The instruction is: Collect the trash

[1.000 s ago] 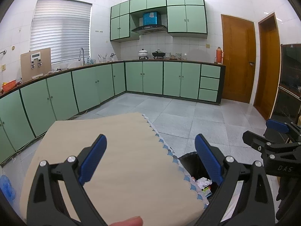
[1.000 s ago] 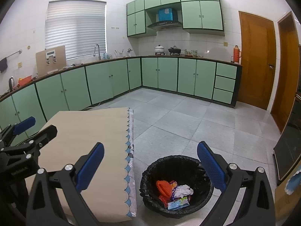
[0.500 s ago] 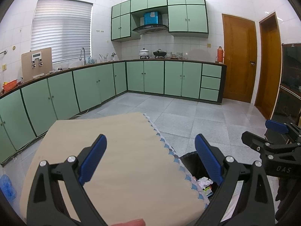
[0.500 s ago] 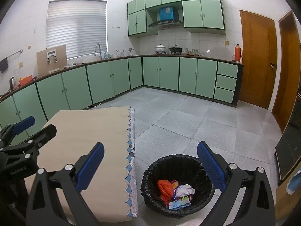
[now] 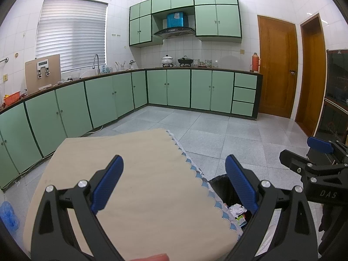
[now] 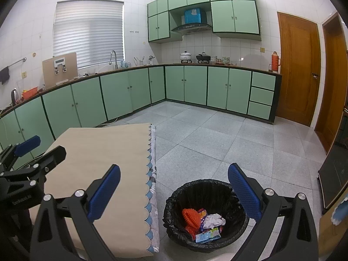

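Observation:
A black-lined trash bin (image 6: 206, 215) stands on the floor beside the table, holding an orange net item (image 6: 191, 216), crumpled white paper (image 6: 214, 219) and wrappers. In the left wrist view the bin (image 5: 219, 188) shows partly behind the table edge. My left gripper (image 5: 174, 179) is open and empty above the beige tablecloth (image 5: 139, 174). My right gripper (image 6: 174, 187) is open and empty above the bin and the table's right edge. Each gripper shows in the other's view: the right one (image 5: 313, 161) and the left one (image 6: 37, 152).
The table (image 6: 104, 156) has a scalloped blue-trimmed cloth edge. Green cabinets (image 6: 130, 93) run along the left and far walls. Wooden doors (image 6: 298, 69) stand at the right. A dark cabinet (image 5: 337, 100) is at the far right. A blue bag (image 5: 8, 215) lies on the floor at left.
Both views have shifted only slightly. Both grippers stay open and empty.

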A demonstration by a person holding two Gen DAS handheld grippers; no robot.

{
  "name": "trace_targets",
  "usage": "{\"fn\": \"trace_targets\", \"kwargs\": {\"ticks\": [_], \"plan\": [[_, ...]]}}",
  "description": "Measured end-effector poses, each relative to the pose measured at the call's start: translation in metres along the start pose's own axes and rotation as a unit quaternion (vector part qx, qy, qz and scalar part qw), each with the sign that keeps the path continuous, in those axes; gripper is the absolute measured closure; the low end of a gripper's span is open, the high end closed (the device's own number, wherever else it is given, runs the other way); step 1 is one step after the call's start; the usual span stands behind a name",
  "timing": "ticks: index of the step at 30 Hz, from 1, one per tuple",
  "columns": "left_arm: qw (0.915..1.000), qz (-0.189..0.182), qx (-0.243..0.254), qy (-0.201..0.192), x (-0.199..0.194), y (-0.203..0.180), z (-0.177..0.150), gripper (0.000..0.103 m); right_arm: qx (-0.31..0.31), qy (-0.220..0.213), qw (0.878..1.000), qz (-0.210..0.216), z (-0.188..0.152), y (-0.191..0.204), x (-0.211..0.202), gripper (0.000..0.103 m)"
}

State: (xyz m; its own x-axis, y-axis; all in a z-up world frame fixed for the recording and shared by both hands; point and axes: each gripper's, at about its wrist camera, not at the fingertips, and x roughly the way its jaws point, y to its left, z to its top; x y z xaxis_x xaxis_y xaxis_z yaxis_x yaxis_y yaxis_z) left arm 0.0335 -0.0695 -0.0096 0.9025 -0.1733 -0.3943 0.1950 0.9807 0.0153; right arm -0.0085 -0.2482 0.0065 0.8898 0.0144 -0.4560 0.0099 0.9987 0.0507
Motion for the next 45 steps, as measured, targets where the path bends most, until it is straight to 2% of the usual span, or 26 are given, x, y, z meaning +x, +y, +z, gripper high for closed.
{"fn": "trace_targets", "kwargs": {"ticks": [45], "plan": [[1.0, 0.002, -0.002, 0.005, -0.001, 0.0054, -0.007, 0.012, -0.002, -0.001, 1.0, 0.001, -0.0004, 0.0017, 0.002, 0.006]]}}
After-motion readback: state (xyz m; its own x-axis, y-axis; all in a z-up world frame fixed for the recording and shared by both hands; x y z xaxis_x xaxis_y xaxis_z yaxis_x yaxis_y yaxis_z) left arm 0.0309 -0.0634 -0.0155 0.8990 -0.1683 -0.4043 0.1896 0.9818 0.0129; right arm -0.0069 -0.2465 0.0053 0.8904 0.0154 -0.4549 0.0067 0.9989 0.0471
